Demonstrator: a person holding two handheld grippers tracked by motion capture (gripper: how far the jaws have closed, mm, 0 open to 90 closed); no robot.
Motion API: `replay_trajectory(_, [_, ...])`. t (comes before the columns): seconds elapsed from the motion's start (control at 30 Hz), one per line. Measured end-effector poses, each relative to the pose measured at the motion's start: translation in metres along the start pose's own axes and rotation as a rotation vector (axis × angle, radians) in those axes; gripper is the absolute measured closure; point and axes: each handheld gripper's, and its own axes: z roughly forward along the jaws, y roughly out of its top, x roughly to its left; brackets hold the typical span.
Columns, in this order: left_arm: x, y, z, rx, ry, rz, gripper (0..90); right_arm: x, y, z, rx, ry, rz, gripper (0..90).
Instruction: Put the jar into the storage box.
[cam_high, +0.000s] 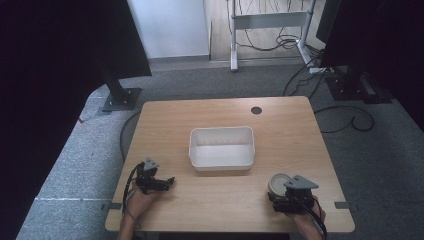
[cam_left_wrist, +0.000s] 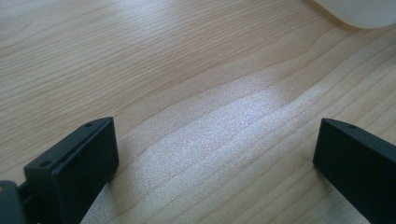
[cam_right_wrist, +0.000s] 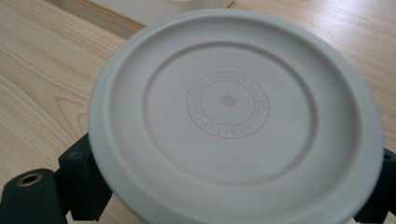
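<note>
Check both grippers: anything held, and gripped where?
The right gripper has a round grey plate between its jaws, which sit at opposite sides of the rim; firm contact cannot be told. The left gripper is open over bare table.

Round pale grey plate (cam_right_wrist: 233, 121) takes up most of the frame, underside up: raised foot ring with an embossed circular stamp at centre, reads "NATURAL HEALTHY ORGANIC" plus one word I can't make out. Right gripper (cam_right_wrist: 233, 205) has a black jaw against the rim at lower left and another at the lower right edge, plate sitting between them. Light wood table (cam_right_wrist: 42, 84) behind. Edge of a white container (cam_right_wrist: 159, 7) at top centre, just past the plate.
</note>
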Motion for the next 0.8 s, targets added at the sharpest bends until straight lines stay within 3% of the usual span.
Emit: replay_trajectory(0.8, [0.0,0.0,0.0,0.0,0.0,-0.001,0.0,0.014,0.026,0.008,-0.021,0.017,-0.028,9.6])
